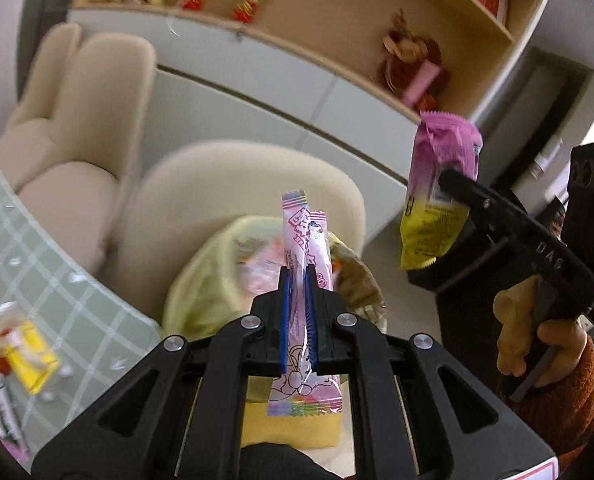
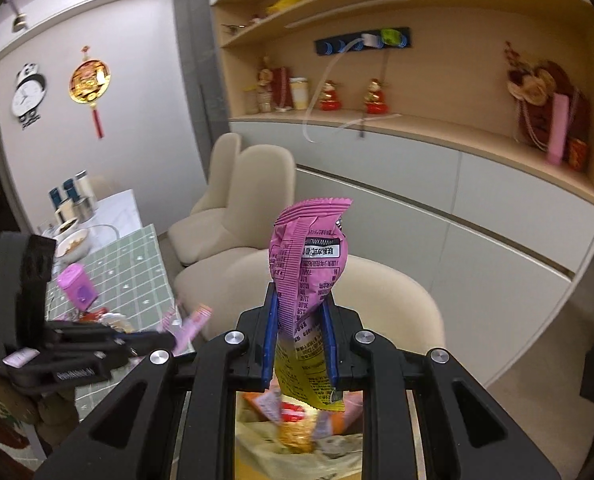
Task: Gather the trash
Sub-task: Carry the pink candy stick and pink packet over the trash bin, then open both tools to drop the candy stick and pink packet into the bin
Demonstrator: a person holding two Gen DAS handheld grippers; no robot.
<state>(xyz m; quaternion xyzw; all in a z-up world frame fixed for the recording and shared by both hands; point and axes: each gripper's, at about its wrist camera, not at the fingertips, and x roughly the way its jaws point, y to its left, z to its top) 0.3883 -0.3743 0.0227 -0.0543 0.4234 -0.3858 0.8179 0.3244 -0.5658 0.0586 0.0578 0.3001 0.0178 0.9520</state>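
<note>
above the lined trash bin off the table edge, each hand-held gripper, left and right, is clamped on a wrapper, striped pink and purple-yellow, so next comes opening both to drop them in.

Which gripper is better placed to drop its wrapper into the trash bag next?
Probably the left gripper: its striped pink wrapper lines up with the yellow trash bag just ahead. The right gripper, shut on the purple-and-yellow packet, also has trash showing beneath it, so it's close.
</note>
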